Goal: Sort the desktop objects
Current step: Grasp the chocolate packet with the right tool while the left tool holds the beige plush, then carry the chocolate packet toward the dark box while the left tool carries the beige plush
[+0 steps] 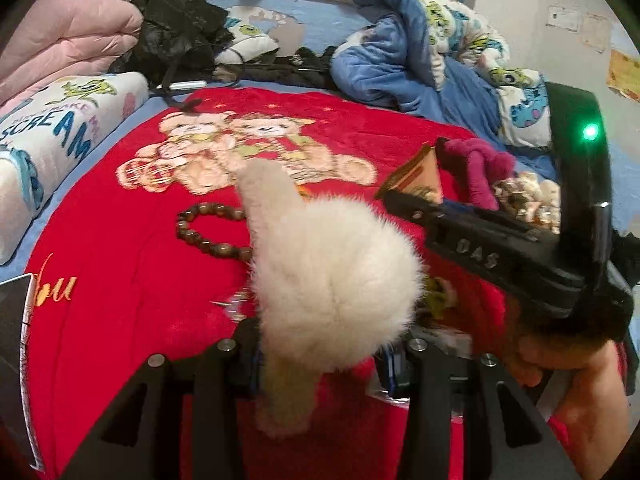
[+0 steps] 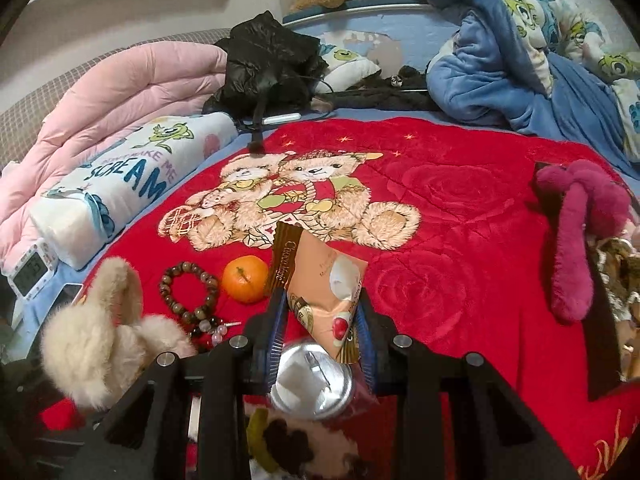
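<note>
Covering the bed, a red teddy-bear blanket; left jaws gripping a cream plush toy, right jaws gripping a snack packet.

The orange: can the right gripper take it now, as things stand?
Probably not yet. The right gripper is shut on a snack packet, so its jaws are occupied. The orange lies uncovered on the red blanket, left of the packet beside the bead bracelet; the way looks free once the packet is released.

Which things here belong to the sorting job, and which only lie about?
Job:
cream fur toy in left gripper
snack packet in right gripper
bead bracelet
tangerine

Lying about:
pink quilt
black jacket
blue blanket
</note>
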Tool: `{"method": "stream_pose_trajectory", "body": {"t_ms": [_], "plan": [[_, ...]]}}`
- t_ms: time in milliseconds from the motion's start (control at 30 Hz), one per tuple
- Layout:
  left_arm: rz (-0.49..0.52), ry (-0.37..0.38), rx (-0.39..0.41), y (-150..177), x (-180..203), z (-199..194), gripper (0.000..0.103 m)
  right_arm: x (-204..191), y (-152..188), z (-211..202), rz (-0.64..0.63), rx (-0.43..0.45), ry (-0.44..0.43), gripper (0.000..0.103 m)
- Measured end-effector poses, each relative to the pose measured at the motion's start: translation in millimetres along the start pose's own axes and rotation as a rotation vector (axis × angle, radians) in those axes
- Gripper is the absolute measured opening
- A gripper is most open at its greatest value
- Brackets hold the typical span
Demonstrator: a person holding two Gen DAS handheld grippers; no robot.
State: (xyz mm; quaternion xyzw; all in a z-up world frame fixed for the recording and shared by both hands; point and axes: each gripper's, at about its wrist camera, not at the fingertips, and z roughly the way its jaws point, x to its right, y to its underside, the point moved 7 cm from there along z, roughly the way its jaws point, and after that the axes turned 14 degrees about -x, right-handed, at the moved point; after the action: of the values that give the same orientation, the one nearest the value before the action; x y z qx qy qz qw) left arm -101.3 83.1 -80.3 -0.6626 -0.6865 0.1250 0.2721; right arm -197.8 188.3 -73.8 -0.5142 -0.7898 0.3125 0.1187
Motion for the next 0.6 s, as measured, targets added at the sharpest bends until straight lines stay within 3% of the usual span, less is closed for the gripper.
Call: {"method": "stream_pose_trajectory", "body": {"t_ms": [300, 600], "plan": [[0.100, -0.007, 0.032, 8, 68, -12, 0.044, 25, 17, -32, 0.039, 0.013, 0.026, 0.031], [0.196, 0.046, 0.028, 26, 135, -12, 0.044, 90, 44, -78, 0.133, 0.026, 0.092, 0.032]]}}
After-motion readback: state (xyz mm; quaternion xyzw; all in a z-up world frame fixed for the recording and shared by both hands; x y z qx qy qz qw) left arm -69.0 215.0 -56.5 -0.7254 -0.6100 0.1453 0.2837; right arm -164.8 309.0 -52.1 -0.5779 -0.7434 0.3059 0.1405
